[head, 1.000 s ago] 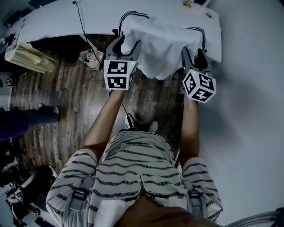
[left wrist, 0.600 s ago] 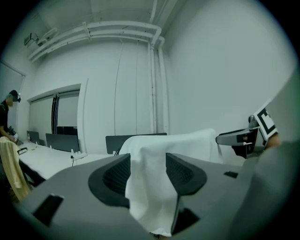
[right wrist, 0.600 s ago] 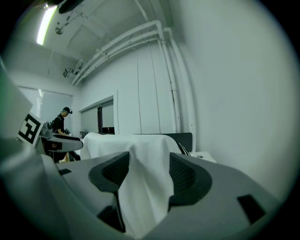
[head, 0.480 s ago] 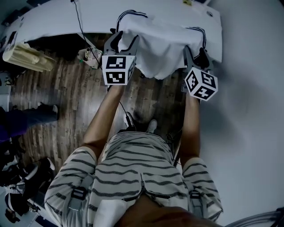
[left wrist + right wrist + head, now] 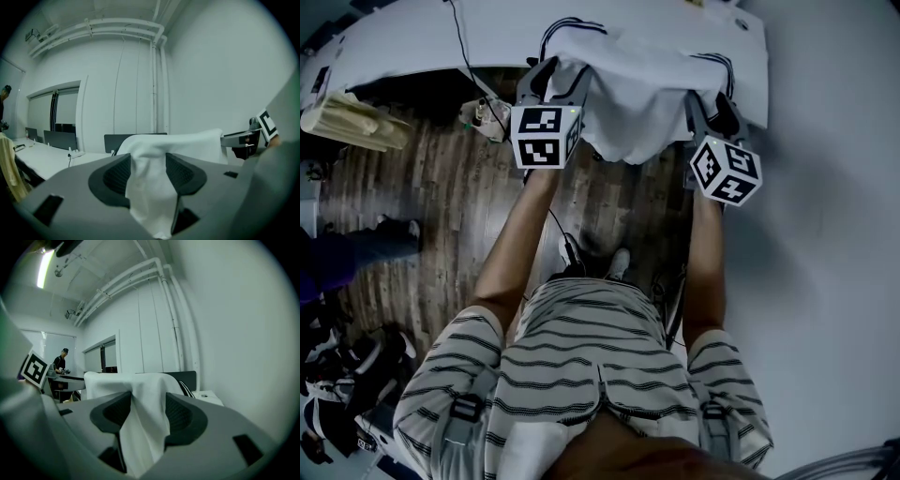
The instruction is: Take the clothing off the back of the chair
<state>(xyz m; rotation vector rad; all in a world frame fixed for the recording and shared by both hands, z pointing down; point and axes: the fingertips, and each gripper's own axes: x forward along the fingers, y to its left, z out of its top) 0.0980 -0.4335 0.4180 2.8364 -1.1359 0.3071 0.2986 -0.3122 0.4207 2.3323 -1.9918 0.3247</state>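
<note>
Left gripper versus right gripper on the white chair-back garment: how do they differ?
Left gripper at the white garment's left side, right gripper at its right. Left gripper's marker cube faces squarely; right gripper's sits cornerwise. Right gripper's jaws have just been closing. Both have cloth between open jaws.

Overhead and level close-ups of clothing (image 5: 642, 94)
</note>
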